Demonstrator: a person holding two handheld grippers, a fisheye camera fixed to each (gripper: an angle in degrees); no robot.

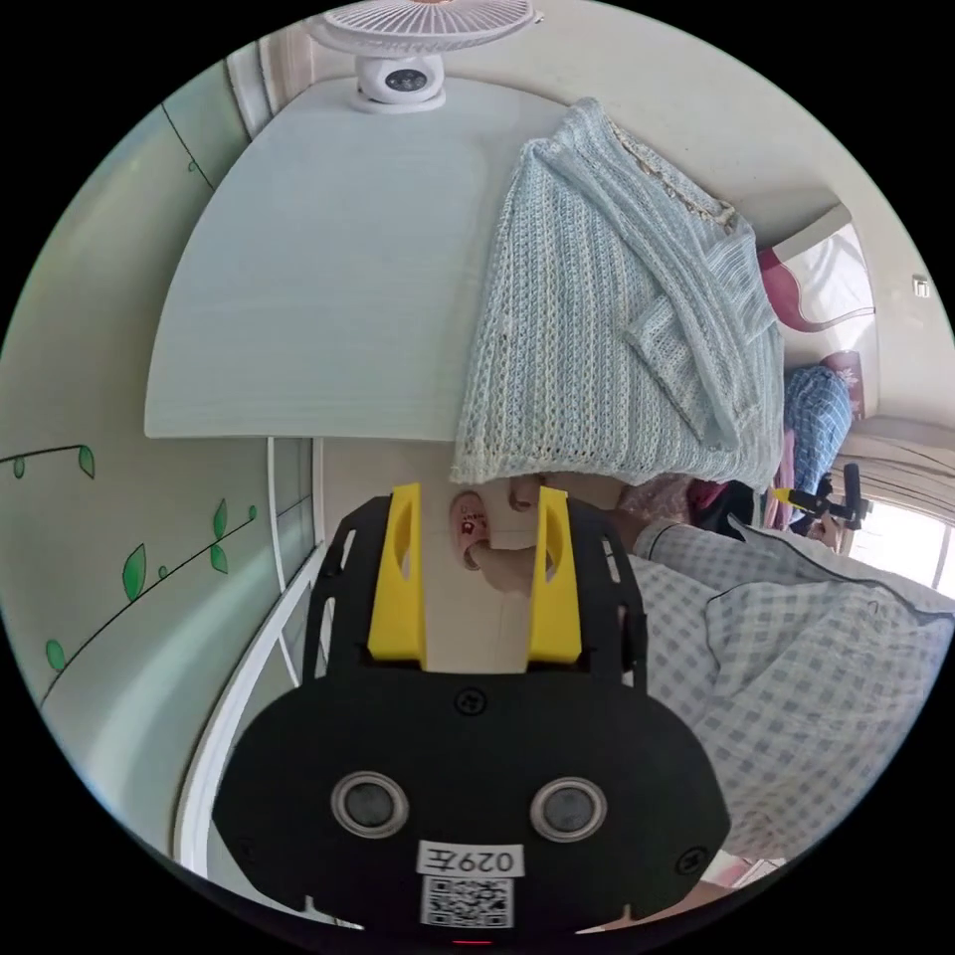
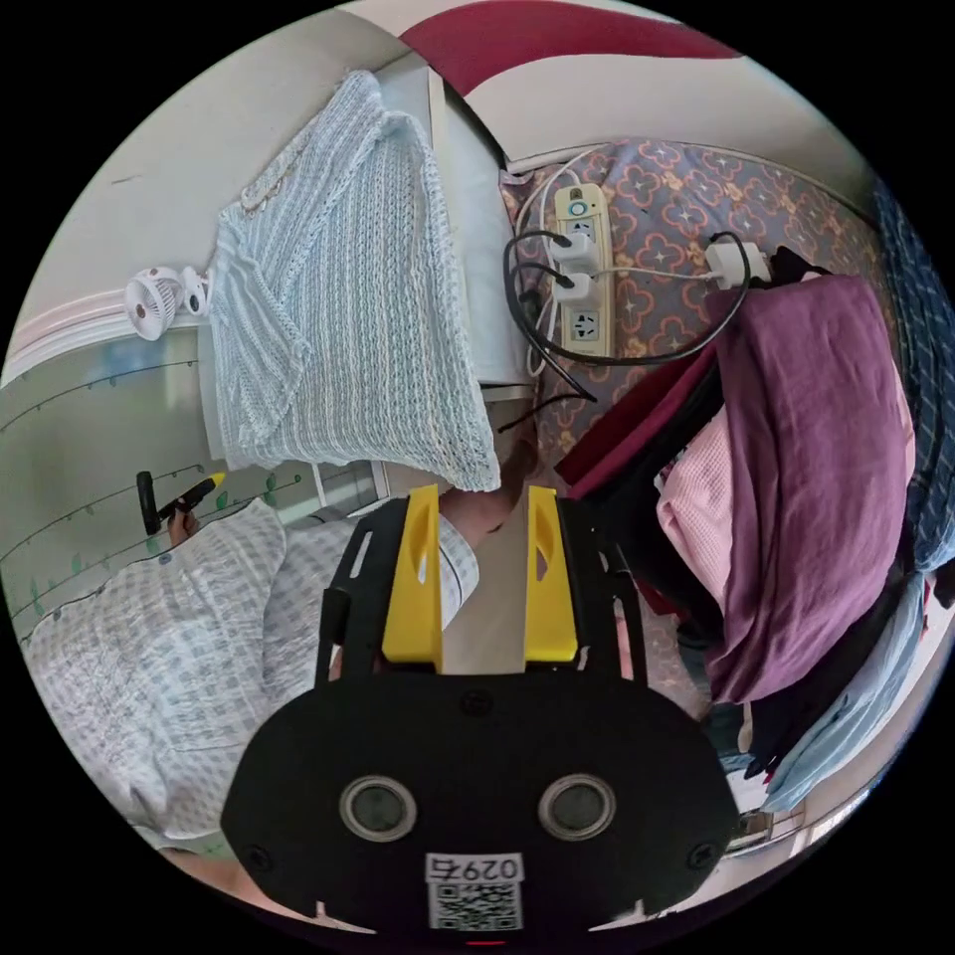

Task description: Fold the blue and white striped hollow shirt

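The blue and white striped openwork shirt (image 1: 587,338) lies on the right part of a pale table (image 1: 328,288), a sleeve (image 1: 686,358) laid across its body, its hem hanging just over the near edge. My left gripper (image 1: 479,494) is open just short of the hem's corner, with floor and a slippered foot showing in the gap. In the right gripper view the shirt (image 2: 348,298) has its other hem corner right at the tips of my open right gripper (image 2: 482,491). Neither pair of jaws presses on the cloth. Each gripper also appears small in the other's view: right gripper (image 1: 821,500), left gripper (image 2: 179,502).
A small white fan (image 1: 418,40) stands at the table's far end. A person in checked clothes (image 1: 796,676) stands at the near edge between the grippers. To the right are a power strip with cables (image 2: 582,269) on a patterned cover and a pile of clothes (image 2: 806,477).
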